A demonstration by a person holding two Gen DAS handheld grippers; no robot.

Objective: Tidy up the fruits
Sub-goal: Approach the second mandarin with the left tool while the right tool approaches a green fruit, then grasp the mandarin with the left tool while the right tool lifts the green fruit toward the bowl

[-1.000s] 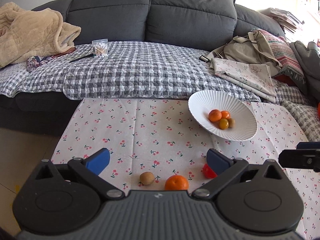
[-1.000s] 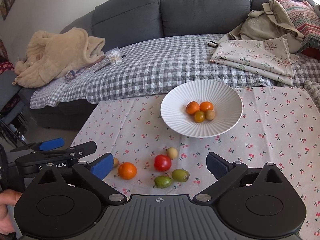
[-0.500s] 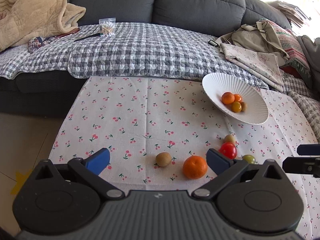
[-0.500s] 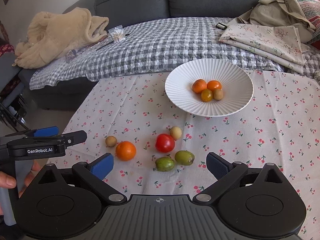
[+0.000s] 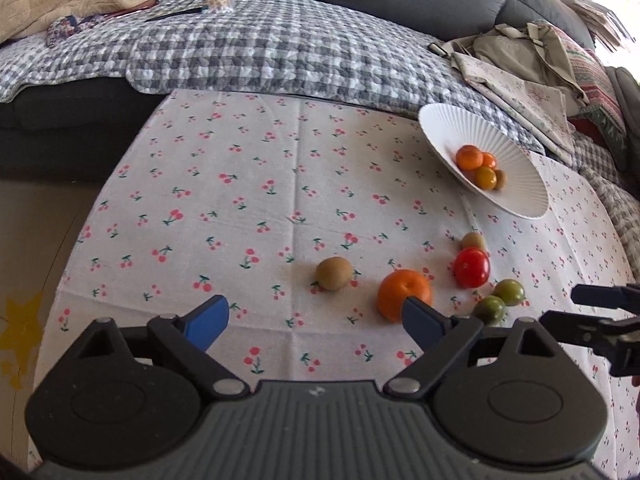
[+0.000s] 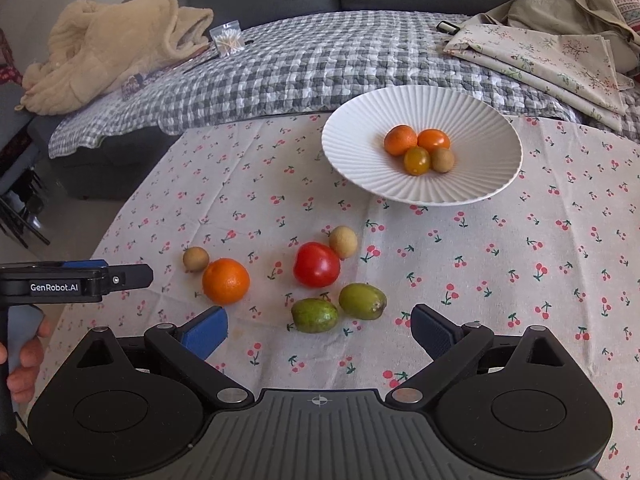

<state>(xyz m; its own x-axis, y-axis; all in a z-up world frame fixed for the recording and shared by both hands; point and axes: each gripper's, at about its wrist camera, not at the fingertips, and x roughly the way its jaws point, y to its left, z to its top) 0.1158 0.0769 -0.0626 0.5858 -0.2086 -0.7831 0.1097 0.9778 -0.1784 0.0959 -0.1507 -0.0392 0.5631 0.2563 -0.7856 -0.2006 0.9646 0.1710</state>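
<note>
A white ribbed bowl (image 6: 348,160) (image 5: 444,132) holds several small orange and brown fruits. On the cherry-print tablecloth lie an orange (image 6: 225,281) (image 5: 402,292), a red tomato (image 6: 316,264) (image 5: 472,267), two green fruits (image 6: 314,315) (image 6: 362,301), and two small brown fruits (image 6: 195,258) (image 6: 343,241). My right gripper (image 6: 319,328) is open and empty, just short of the green fruits. My left gripper (image 5: 316,320) is open and empty, just short of the brown fruit (image 5: 334,273) and the orange.
A grey sofa with a checked quilt (image 6: 320,60) runs behind the table. On it lie a beige blanket (image 6: 108,48), folded floral cloth (image 6: 540,56), a bag and a cotton-swab box (image 6: 228,40). The table's left edge drops to the floor (image 5: 24,240).
Both grippers have moved forward and tilted down toward the loose fruits, which now lie closer to the fingertips. Both stay open. No fruit has moved.
</note>
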